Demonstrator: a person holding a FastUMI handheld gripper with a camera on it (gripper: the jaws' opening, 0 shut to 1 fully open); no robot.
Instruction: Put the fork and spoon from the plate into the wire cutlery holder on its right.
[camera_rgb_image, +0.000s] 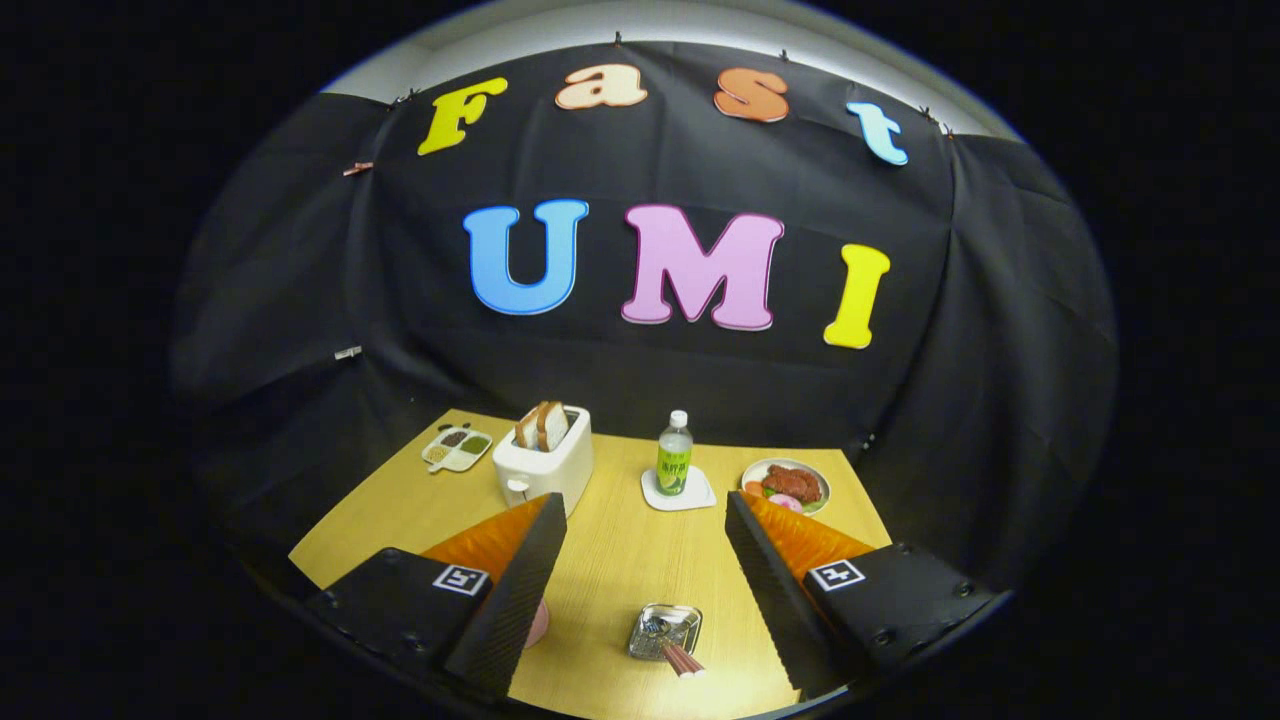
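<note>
My gripper (645, 505) hangs well above the wooden table (610, 570), open, with nothing between its fingers. Below the gap, near the table's front edge, stands the square wire cutlery holder (664, 630). Thin reddish handles (684, 660) stick out of it toward me. Left of the holder, a sliver of a pink plate (539, 625) peeks out from behind my left finger (510, 590), which hides the rest of it and whatever lies on it.
Beyond the fingers stand a white toaster (545, 465) holding bread slices, a green bottle (674, 455) on a white coaster, a plate of food (786, 484) at the far right and a small divided sauce dish (457, 447) at the far left. Black cloth walls surround the table.
</note>
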